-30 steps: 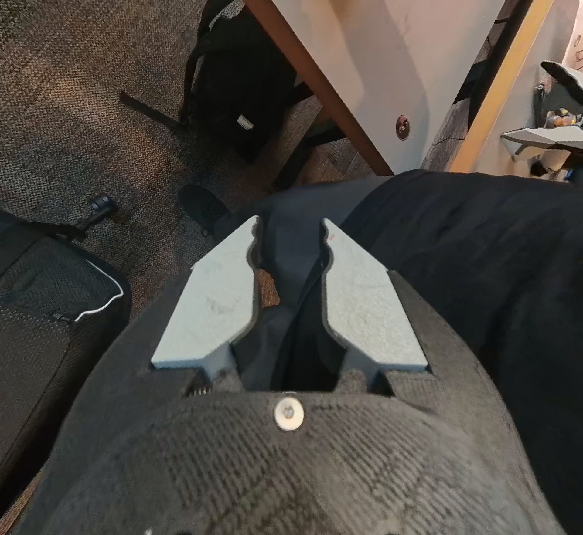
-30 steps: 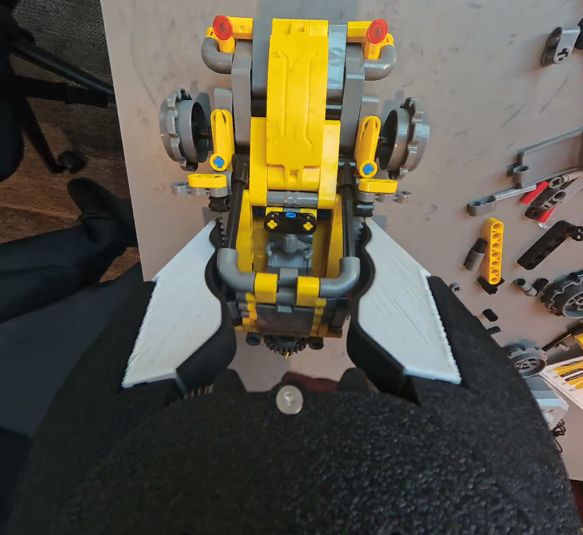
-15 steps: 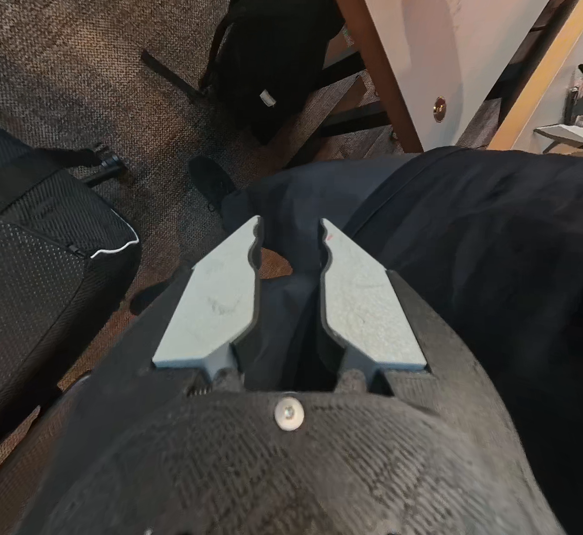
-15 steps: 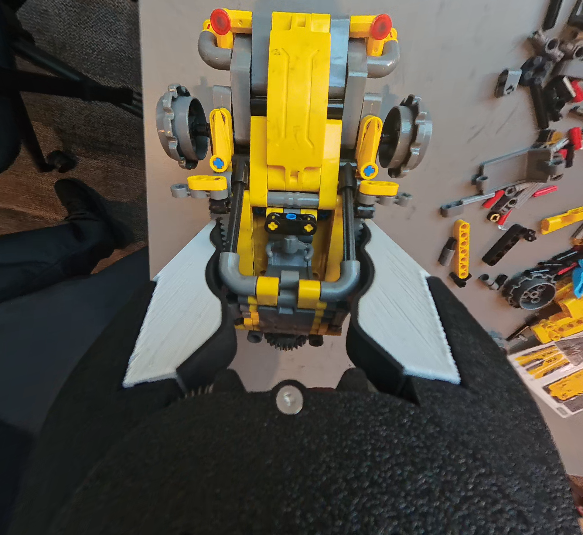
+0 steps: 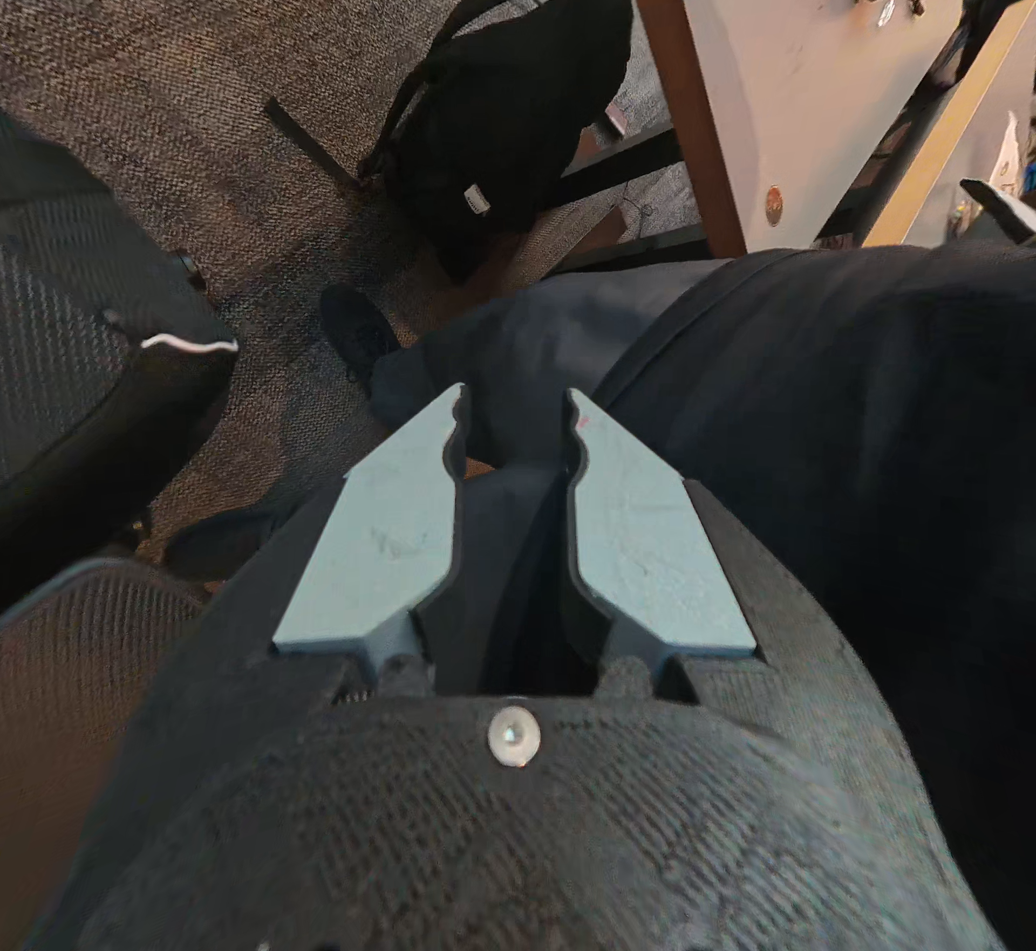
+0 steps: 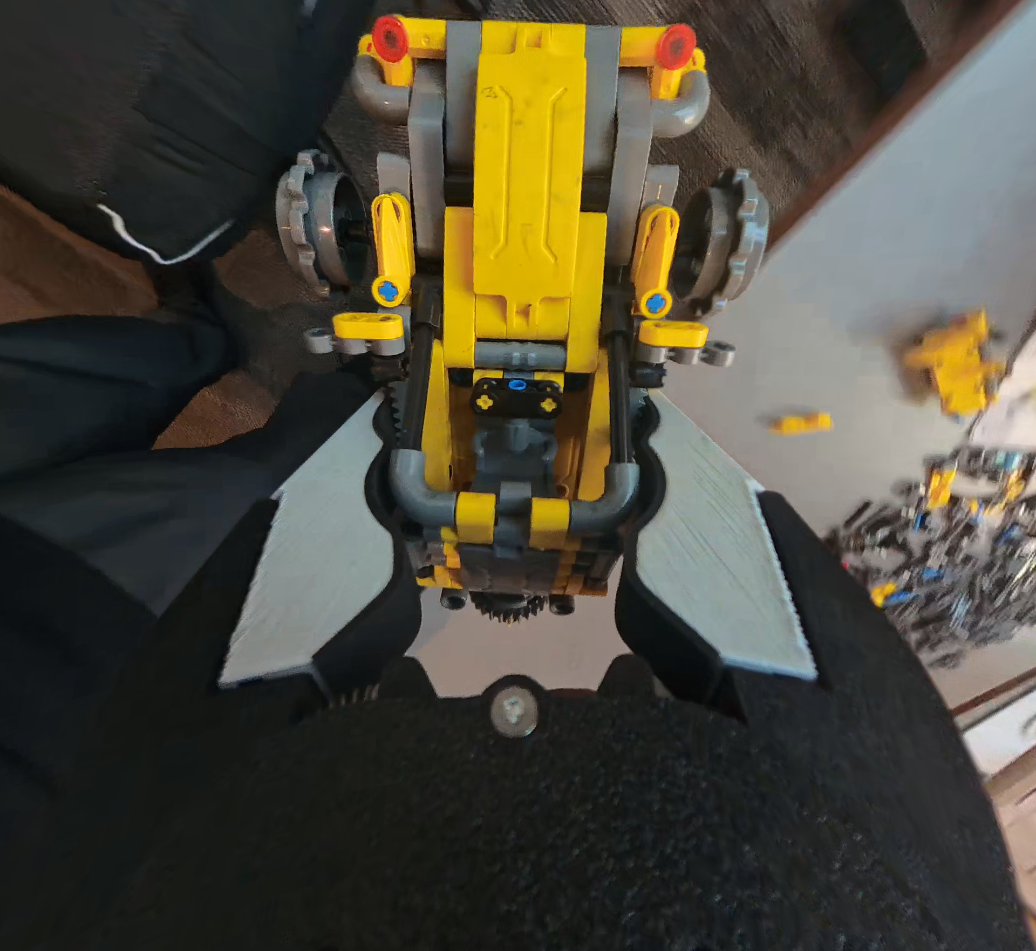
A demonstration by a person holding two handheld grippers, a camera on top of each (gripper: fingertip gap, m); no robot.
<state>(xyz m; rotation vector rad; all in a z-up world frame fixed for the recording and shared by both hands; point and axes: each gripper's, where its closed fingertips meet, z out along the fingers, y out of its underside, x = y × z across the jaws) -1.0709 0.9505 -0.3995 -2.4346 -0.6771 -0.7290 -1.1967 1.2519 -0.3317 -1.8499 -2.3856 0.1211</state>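
The yellow and grey brick model [image 6: 527, 274] is smooth, slightly glossy plastic, held between ridged, matt pale fingers [image 6: 325, 543]. The carpet [image 5: 168, 55] looks rough and woven; the desk [image 5: 796, 72] top is smooth, matt grey, and the backpack [image 5: 504, 100] is matt black cloth.

1. Toy vehicle [image 6: 527, 263] — yellow and grey, with red studs and blue pins.
2. Backpack [image 5: 504, 100] — black.
3. Carpet [image 5: 168, 27] — speckled grey-brown.
4. Left gripper's fingers [image 5: 387, 532] pale blue-grey.
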